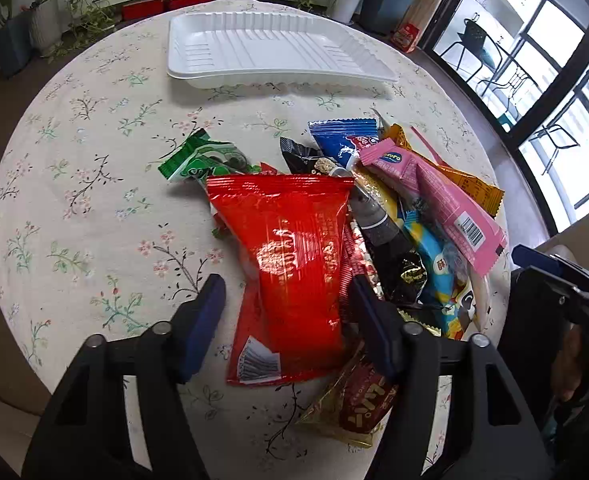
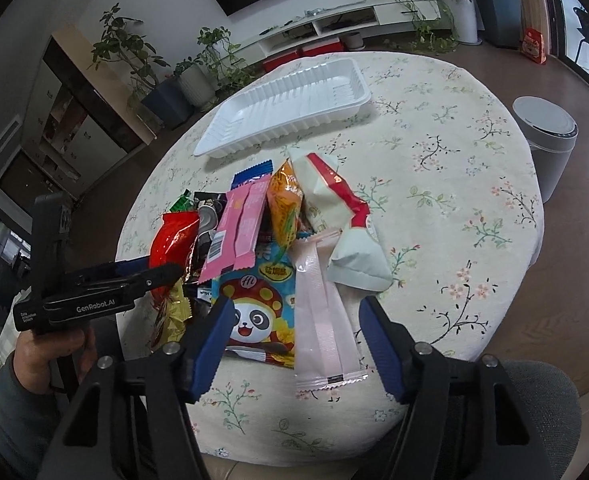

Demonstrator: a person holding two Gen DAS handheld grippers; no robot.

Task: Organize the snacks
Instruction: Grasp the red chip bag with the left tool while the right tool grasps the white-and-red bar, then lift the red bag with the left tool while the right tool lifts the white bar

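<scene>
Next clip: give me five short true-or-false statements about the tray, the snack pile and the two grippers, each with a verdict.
1. The white tray holds no snacks. True.
2. The left gripper has a red packet between its fingers. True.
3. The pink packet lies alone, apart from the other snacks. False: it lies on top of the pile.
4. The right gripper straddles a pale pink packet and a panda packet. True.
5. The green packet is in the tray. False: it lies on the tablecloth, beside the red packet.
</scene>
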